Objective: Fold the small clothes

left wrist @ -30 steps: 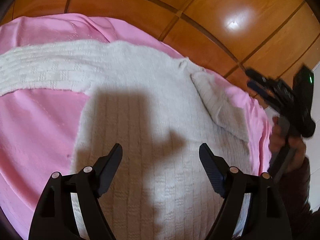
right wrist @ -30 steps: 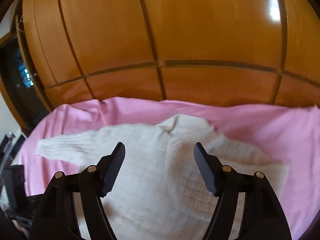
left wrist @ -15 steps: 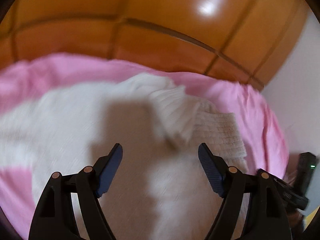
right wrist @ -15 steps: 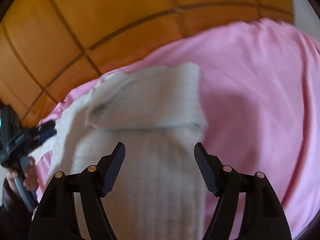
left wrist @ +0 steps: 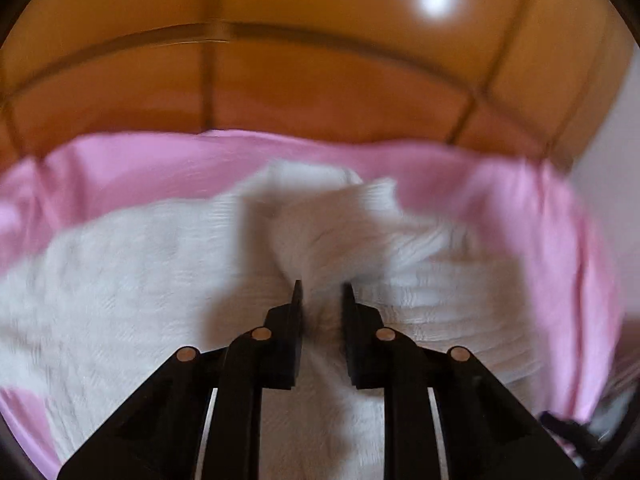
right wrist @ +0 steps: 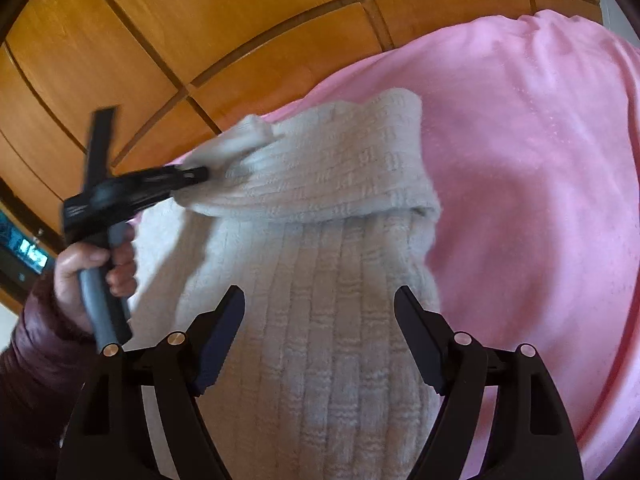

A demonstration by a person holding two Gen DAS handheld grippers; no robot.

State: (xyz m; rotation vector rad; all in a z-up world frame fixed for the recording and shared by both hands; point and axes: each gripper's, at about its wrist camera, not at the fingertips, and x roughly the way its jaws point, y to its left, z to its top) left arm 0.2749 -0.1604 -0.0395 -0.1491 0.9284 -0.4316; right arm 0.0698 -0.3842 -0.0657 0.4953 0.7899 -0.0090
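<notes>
A small white knit sweater (right wrist: 320, 300) lies on a pink blanket (right wrist: 540, 180). One sleeve (right wrist: 340, 164) is folded across the body. My left gripper (left wrist: 320, 292) is shut on the cuff end of that sleeve (left wrist: 340, 236) and lifts it slightly; in the right wrist view the left gripper (right wrist: 200, 174) shows pinching the cuff at the left. My right gripper (right wrist: 320, 300) is open and empty, hovering over the sweater's body.
The blanket (left wrist: 120, 172) covers the surface out to its edges. Glossy wooden panels (left wrist: 320, 80) rise right behind it, also in the right wrist view (right wrist: 200, 40). A dark device with a lit display (right wrist: 24, 248) stands at far left.
My left gripper has moved to the folded sleeve's cuff and shut on it. My right gripper has swung over the sweater's body and stays open.
</notes>
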